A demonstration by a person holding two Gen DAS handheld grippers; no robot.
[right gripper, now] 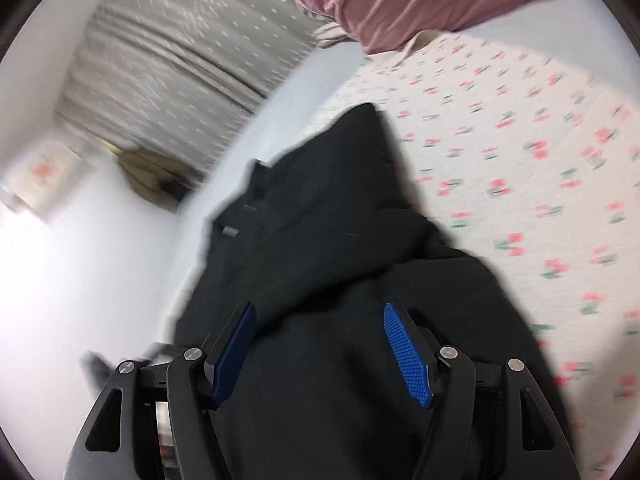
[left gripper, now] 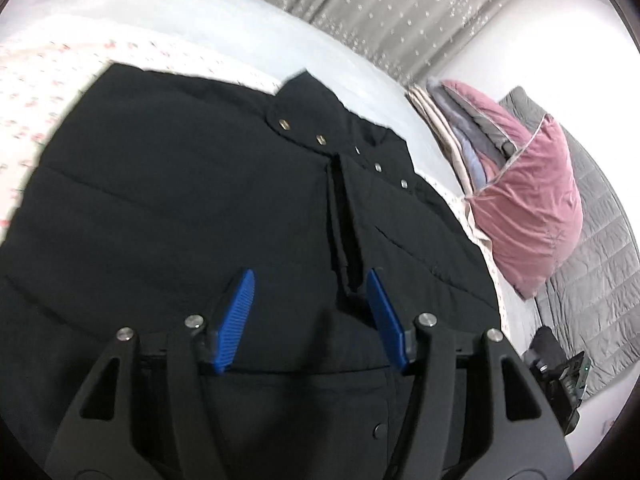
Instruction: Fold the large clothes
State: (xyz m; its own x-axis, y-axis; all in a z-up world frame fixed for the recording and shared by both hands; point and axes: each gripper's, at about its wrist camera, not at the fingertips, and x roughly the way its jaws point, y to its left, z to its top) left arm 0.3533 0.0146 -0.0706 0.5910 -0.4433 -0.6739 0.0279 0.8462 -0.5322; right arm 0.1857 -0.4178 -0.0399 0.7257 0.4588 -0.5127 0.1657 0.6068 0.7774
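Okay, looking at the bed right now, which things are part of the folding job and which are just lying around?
Job: black jacket, left gripper, right gripper, both open.
Lying about: pink pillow, folded bedding stack, grey quilt, curtain.

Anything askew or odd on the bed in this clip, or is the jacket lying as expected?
Nothing damaged or spilled. The black jacket lies on the floral sheet with its snap placket running slantwise and one part bunched to a peak. Both grippers, left and right, are open above it.
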